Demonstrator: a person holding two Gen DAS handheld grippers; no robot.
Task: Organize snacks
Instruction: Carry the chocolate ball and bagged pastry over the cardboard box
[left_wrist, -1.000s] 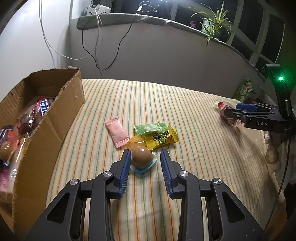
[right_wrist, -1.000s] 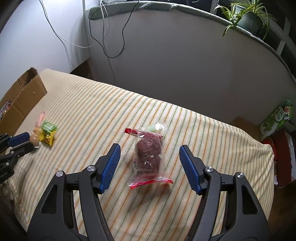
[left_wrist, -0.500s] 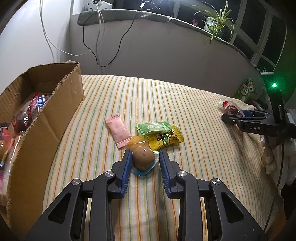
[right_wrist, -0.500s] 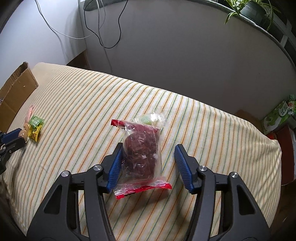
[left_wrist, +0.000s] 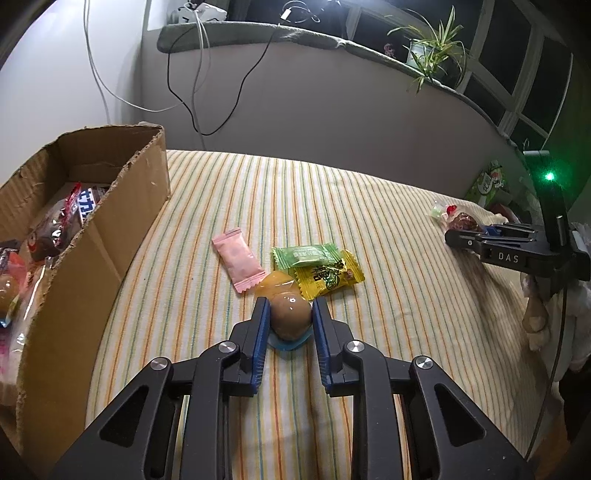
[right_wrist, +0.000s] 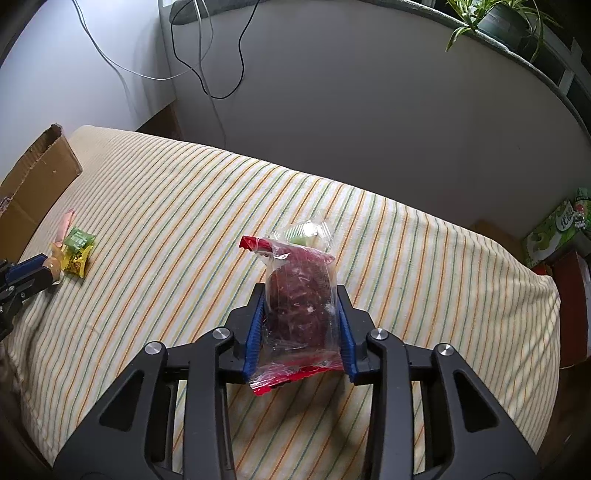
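Left wrist view, centre frame: my left fingers (left_wrist: 289, 320) are closing on the brown egg snack (left_wrist: 290, 318). Right wrist view, centre: my right fingers (right_wrist: 300, 325) are closing on the red meat packet (right_wrist: 299, 306) over the striped bed (right_wrist: 184, 206).

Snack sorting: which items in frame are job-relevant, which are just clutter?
Job:
- brown egg snack, left claw closing on it
- clear pack of dark red snack, right claw closing on it
- pink sachet
- green candy
- yellow candy
- cardboard box

Clutter:
- potted plant
- cables
- green carton
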